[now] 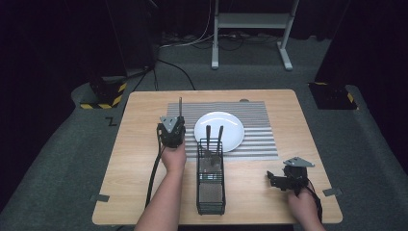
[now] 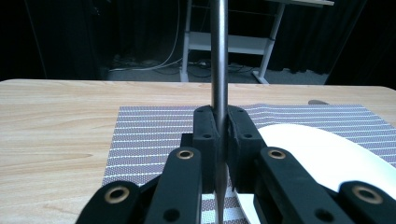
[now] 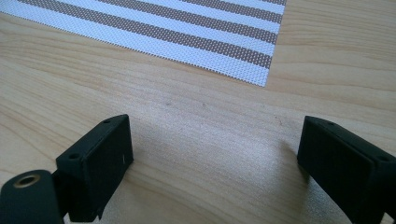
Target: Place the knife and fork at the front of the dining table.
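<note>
Over the striped placemat [image 1: 250, 144], just left of the white plate [image 1: 219, 131], the left gripper [image 2: 218, 140] is clamped tight on a slim metal utensil [image 2: 218, 56] held upright. Between both hands stands a black wire caddy [image 1: 210, 192] holding two more utensils [image 1: 214, 137]. Near the table's [image 1: 144, 144] right edge, the right gripper [image 3: 212, 154] rests with jaws wide apart, holding nothing.

From my screen, the table [image 1: 139, 144] looked like matt light wood, the striped mat [image 2: 154, 140] a woven mesh, the plate [image 1: 231, 126] glossy white, the held utensil handle [image 2: 218, 56] smooth brushed metal, the caddy [image 1: 210, 190] black wire.
</note>
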The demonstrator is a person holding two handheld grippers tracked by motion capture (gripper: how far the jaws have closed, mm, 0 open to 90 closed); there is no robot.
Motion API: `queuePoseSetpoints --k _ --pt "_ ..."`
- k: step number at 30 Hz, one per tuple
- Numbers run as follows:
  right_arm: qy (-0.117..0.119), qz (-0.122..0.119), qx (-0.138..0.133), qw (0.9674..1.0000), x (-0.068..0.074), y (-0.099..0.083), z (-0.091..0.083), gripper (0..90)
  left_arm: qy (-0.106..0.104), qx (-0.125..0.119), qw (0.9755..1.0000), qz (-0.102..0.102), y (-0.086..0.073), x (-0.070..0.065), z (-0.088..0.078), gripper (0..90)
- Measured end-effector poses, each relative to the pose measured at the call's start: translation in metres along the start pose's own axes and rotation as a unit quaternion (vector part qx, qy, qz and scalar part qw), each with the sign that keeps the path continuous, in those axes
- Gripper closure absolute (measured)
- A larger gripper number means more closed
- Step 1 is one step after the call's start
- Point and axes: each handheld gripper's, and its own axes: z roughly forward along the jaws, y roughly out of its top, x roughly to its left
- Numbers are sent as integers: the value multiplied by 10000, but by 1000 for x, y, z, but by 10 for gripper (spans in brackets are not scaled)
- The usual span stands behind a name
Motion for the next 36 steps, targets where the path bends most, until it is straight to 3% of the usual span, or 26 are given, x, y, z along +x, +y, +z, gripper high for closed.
queuePoseSetpoints --k 19,27,30,36 --pt "42 -40 5 10000 1 0 0 101 86 204 9997 -78 -1 1 16 829" --pt "42 -41 4 10000 1 0 0 101 52 132 9998 -125 9 1 4 829" --pt "43 -40 4 10000 1 0 0 101 53 155 9999 -1 10 0 1 829" --pt "42 -41 4 10000 1 0 0 101 103 212 9997 -87 7 3 7 829"
